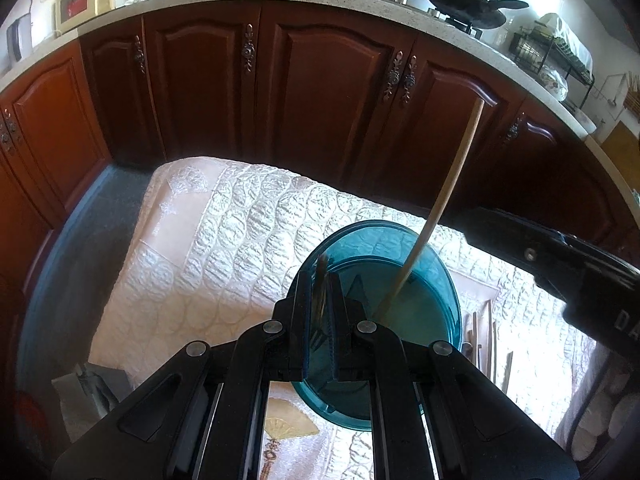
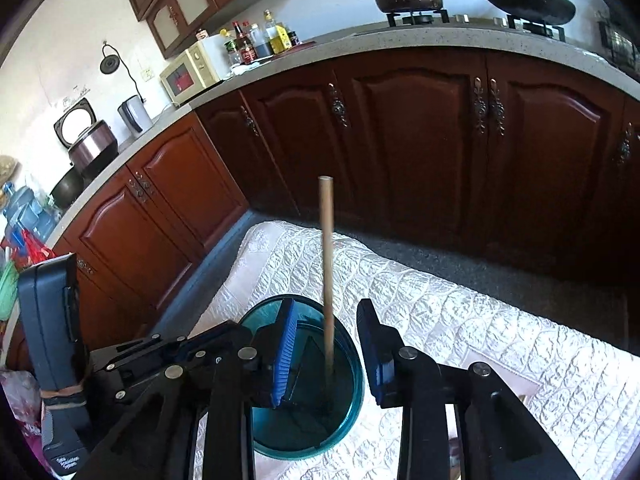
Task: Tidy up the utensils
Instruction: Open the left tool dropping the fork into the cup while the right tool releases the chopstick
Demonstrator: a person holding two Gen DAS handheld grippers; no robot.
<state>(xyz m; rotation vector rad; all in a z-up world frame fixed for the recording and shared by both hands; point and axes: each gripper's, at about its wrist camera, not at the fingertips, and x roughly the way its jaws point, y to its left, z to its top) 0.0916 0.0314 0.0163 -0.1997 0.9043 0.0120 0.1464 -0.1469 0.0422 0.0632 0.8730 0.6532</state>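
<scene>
Left gripper: jaws nearly closed, clamped on a dark utensil held over the teal cup on the quilted table. Right gripper: jaws parted, released, standing either side of the wooden chopstick without touching it. The chopstick stands in the cup, leaning on its rim.

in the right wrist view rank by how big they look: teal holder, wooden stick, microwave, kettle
1. teal holder
2. wooden stick, longest but thin
3. microwave
4. kettle
The microwave and kettle are far off, so their look misleads.
</scene>
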